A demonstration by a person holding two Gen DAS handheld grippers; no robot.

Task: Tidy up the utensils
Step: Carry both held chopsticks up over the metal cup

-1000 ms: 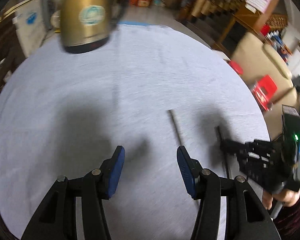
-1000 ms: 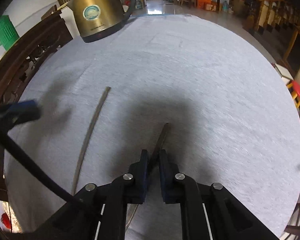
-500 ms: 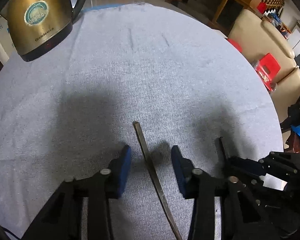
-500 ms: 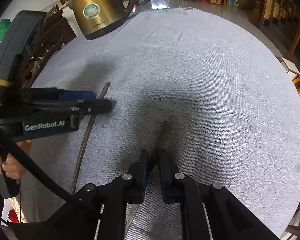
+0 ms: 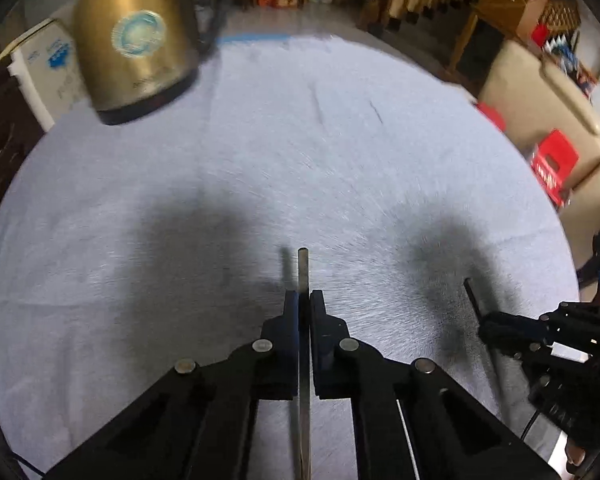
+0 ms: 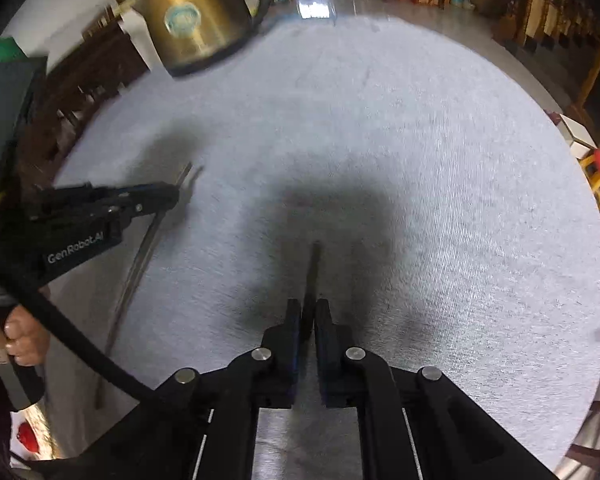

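Chopsticks (one each) [image 5: 303,276], pinched by both grippers [image 5: 304,300]

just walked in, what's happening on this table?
A person holds a gripper in each hand over a grey cloth. The left gripper is shut on one chopstick, and the right gripper is shut on the other chopstick. A gold kettle stands at the far edge, untouched.

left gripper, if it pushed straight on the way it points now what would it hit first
Most likely the grey cloth-covered round table just past its tips: the left gripper, shut on a thin metal chopstick, angles steeply down. Depth is unclear.
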